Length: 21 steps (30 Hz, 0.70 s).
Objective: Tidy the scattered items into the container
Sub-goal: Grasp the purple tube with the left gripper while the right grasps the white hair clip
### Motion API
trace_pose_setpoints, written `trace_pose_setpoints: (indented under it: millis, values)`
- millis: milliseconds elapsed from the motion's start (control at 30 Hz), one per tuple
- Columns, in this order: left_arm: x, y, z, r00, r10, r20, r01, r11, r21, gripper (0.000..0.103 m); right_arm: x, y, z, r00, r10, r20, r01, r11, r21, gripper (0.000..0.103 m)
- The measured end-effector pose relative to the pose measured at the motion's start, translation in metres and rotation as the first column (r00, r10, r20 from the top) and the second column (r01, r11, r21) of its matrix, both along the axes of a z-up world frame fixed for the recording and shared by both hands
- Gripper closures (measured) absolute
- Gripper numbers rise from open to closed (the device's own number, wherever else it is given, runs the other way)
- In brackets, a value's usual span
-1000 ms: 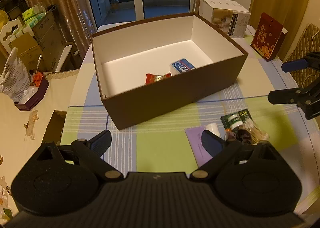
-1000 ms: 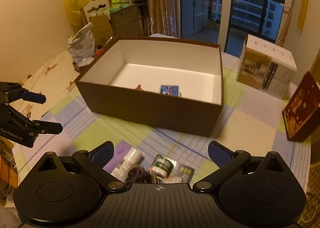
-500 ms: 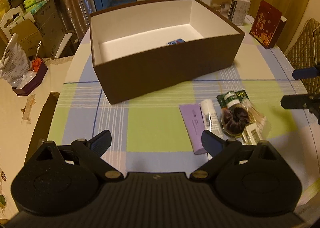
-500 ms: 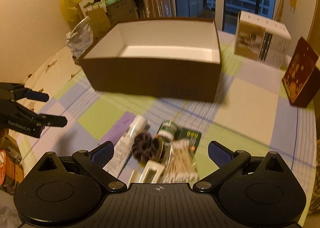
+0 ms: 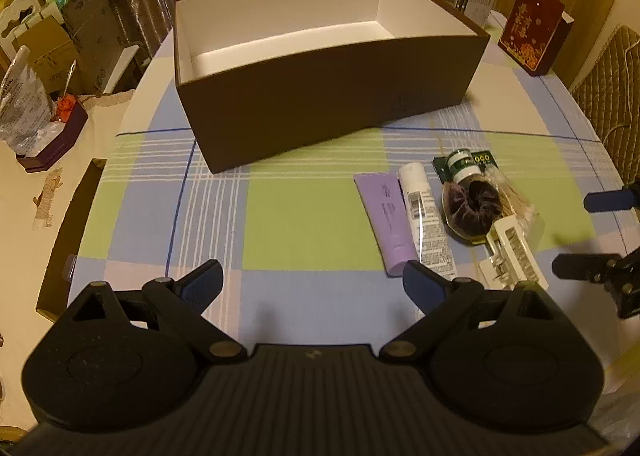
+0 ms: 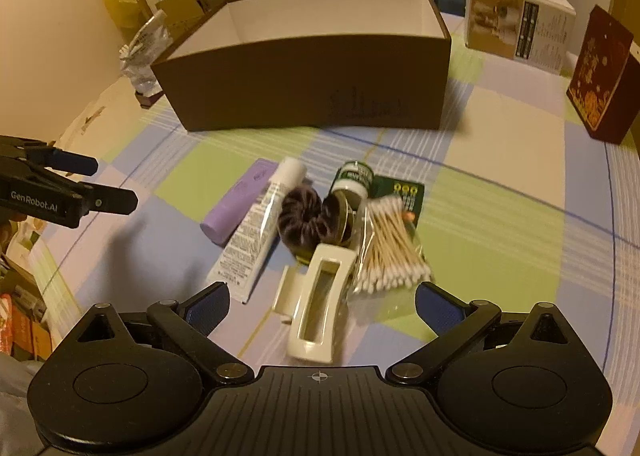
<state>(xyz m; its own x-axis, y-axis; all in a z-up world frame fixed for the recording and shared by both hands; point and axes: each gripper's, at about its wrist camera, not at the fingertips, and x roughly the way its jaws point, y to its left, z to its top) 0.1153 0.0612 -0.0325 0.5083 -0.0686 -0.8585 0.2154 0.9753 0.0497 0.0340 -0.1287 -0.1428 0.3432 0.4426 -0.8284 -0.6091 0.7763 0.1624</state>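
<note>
A brown box [image 5: 328,95] [image 6: 304,91] with a white inside stands at the middle of the checked tablecloth; its floor is hidden from here. In front of it lies a pile: a purple tube [image 6: 240,201] [image 5: 386,211], a white tube [image 6: 260,228] [image 5: 424,215], a dark scrunchie [image 6: 300,215] [image 5: 474,203], a green-capped bottle [image 6: 352,179] [image 5: 460,165], a bag of cotton swabs [image 6: 390,248] and a cream hair clip [image 6: 318,304] [image 5: 514,252]. My right gripper [image 6: 322,306] hangs open just before the clip. My left gripper [image 5: 312,282] is open, left of the pile.
A white carton [image 6: 516,27] and a red gift box [image 6: 604,75] stand at the table's back right. A chair [image 5: 608,95] is on the right side. Bags and cardboard boxes [image 5: 40,55] crowd the floor at left. Bare cloth [image 5: 300,215] lies between box and left gripper.
Both grippers have drawn back from the box and sunk lower. The pile has come close under the right gripper, and the items inside the box have dropped out of sight behind its wall.
</note>
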Motion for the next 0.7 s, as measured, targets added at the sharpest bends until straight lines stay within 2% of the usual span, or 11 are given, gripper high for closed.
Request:
trace_pose_setpoints:
  millis: [33, 67, 167, 200, 233, 533, 567, 633, 700]
  values:
    - [0.000, 0.000, -0.002, 1.000, -0.002, -0.004, 0.002, 1.000, 0.001, 0.008, 0.000, 0.000, -0.002, 1.000, -0.003, -0.006, 0.003, 1.000, 0.002, 0.010]
    - [0.001, 0.000, -0.003, 1.000, -0.004, -0.007, 0.004, 1.000, 0.000, 0.008, 0.000, 0.000, -0.004, 1.000, -0.011, -0.015, 0.011, 1.000, 0.003, 0.014]
    - [0.003, 0.001, -0.007, 1.000, -0.015, -0.020, 0.015, 1.000, -0.002, 0.008, -0.001, -0.001, -0.009, 0.999, -0.034, -0.021, 0.034, 0.999, 0.003, 0.016]
    - [0.003, 0.000, -0.009, 1.000, -0.020, -0.024, 0.020, 1.000, 0.000, 0.008, -0.001, 0.000, -0.010, 0.999, -0.031, -0.016, 0.031, 0.999, 0.004, 0.021]
    - [0.004, 0.000, -0.011, 0.999, -0.025, -0.028, 0.025, 1.000, 0.001, 0.008, -0.001, 0.001, -0.011, 0.999, -0.026, -0.019, 0.026, 1.000, 0.006, 0.033]
    - [0.016, 0.004, -0.019, 0.997, -0.057, -0.053, 0.057, 0.998, 0.002, 0.008, 0.001, 0.015, -0.028, 0.999, -0.024, -0.040, 0.023, 1.000, -0.020, 0.037]
    - [0.017, 0.004, -0.020, 0.997, -0.061, -0.054, 0.061, 0.998, 0.001, 0.008, 0.002, 0.016, -0.030, 0.999, -0.027, -0.040, 0.026, 0.999, -0.024, 0.045]
    - [0.019, 0.004, -0.021, 0.996, -0.067, -0.057, 0.067, 0.998, 0.002, 0.008, 0.005, 0.016, -0.034, 0.998, -0.029, -0.051, 0.028, 0.999, -0.027, 0.052]
    - [0.021, 0.005, -0.022, 0.996, -0.072, -0.060, 0.072, 0.997, 0.002, 0.008, 0.004, 0.017, -0.037, 0.999, -0.025, -0.047, 0.023, 0.999, -0.035, 0.054]
